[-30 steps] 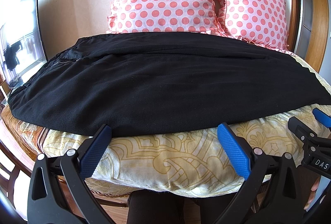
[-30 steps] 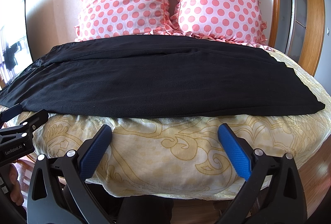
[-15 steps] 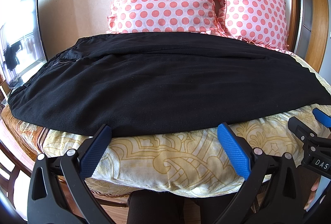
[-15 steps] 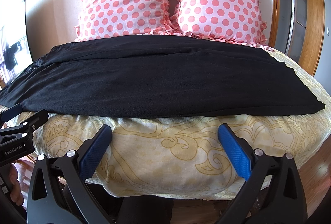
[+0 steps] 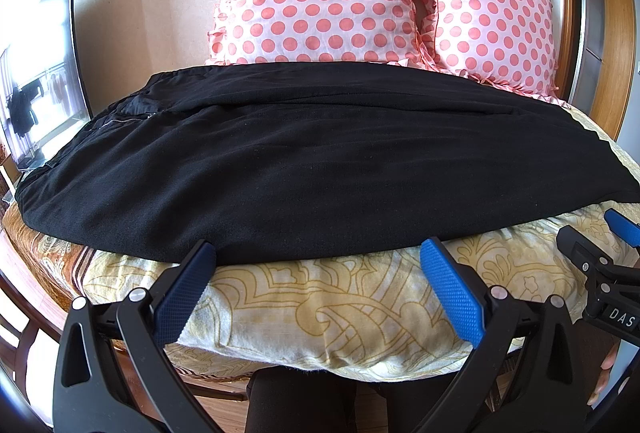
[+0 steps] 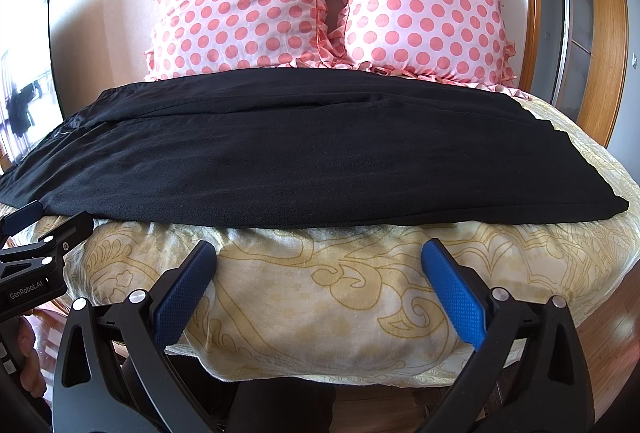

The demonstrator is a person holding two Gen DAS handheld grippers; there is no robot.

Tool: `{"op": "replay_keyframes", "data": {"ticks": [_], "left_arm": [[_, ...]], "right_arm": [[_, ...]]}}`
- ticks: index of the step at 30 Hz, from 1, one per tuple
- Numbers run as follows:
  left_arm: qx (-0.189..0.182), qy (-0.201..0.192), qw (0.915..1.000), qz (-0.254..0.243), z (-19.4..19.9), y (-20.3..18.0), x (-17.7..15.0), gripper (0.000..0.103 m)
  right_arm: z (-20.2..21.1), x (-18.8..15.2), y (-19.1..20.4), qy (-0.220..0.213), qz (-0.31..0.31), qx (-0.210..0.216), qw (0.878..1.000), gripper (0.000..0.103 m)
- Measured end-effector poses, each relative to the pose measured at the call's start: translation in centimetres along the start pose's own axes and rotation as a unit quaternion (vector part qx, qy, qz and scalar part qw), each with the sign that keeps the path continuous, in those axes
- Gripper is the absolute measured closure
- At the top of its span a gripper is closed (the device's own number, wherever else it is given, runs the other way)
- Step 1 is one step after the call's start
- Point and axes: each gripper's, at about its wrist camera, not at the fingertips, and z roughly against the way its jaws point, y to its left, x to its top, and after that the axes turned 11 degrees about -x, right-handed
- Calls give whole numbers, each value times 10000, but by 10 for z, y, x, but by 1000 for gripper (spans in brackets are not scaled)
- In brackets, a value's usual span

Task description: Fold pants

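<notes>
Nothing has shifted since the frames a second and half a second ago: both grippers and the cloth sit exactly as before.

The left gripper (image 5: 318, 271) hangs with its jaws spread wide and nothing between them. Its blue fingertips (image 5: 438, 265) stop just short of the near hem of the black pants (image 5: 320, 161), which lie flat ahead of the fingers, stretched crosswise, waistband and zip beyond the left finger and the leg ends running out past the right finger. The left-hand pad may just meet the hem; the dark fabric makes that hard to judge.

The right gripper (image 6: 318, 269) is likewise wide open and empty, its fingertips (image 6: 434, 261) over the cream patterned cushion (image 6: 340, 285) that carries the pants, clearly short of the hem. From here the trouser leg ends finish beyond the right finger, near the cushion's edge.

Behind the pants, past both sets of fingers, two pink polka-dot pillows (image 6: 248, 1) lean against the wall. Each camera catches the other gripper at its side edge. A mirror (image 5: 44, 73) stands far to the left.
</notes>
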Motion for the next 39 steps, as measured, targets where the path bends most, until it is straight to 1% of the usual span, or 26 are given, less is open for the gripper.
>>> {"op": "replay_keyframes", "data": {"ticks": [10, 17, 20, 22, 24, 26, 27, 29, 31, 32, 34, 35, 36, 38, 39], "left_arm": [[-2, 1, 10000, 0, 0, 0, 0, 2], [-37, 75, 10000, -9, -1, 0, 1, 2], [-81, 142, 9999, -19, 1, 1, 3, 2], [-148, 179, 9997, 28, 8, 6, 6, 2], [-307, -38, 9995, -17, 24, 9, 9, 2], [-267, -377, 9988, -171, 40, 11, 21, 2], [-212, -497, 9982, -239, 44, 12, 28, 2], [-153, -629, 9974, -303, 46, 15, 44, 2], [-146, -725, 9967, -321, 41, 21, 60, 2], [-77, -740, 9967, -331, 37, 25, 68, 2], [100, -731, 9967, -340, 24, 30, 82, 2], [152, -737, 9967, -320, 18, 33, 88, 2], [185, -724, 9968, -268, 10, 37, 95, 2], [203, -701, 9972, -174, -2, 44, 104, 2], [195, -665, 9975, -103, -9, 48, 109, 2]], "right_arm": [[0, 0, -1, 2, 0, 5, 10000, 1], [1, -3, -5, -62, 93, 166, 9998, 1], [-1, 1, -16, 124, 230, 444, 9987, 1], [2, 2, -27, 190, 85, 729, 9971, 1], [7, 9, -48, 140, -268, 1012, 9944, 1], [11, 25, -74, 29, -655, 1082, 9920, 1], [9, 34, -88, 1, -886, 1043, 9906, 1], [-2, 56, -114, 78, -1316, 924, 9870, 1], [-23, 83, -140, 241, -1718, 815, 9815, 1], [-35, 95, -151, 315, -1835, 743, 9797, 1], [-70, 122, -174, 470, -1910, 280, 9801, 1], [-84, 128, -183, 515, -1857, 87, 9812, 1], [-104, 139, -195, 590, -1824, -219, 9812, 1], [-143, 164, -213, 778, -1926, -600, 9763, 1], [-162, 173, -224, 903, -2027, -722, 9724, 1]]}}
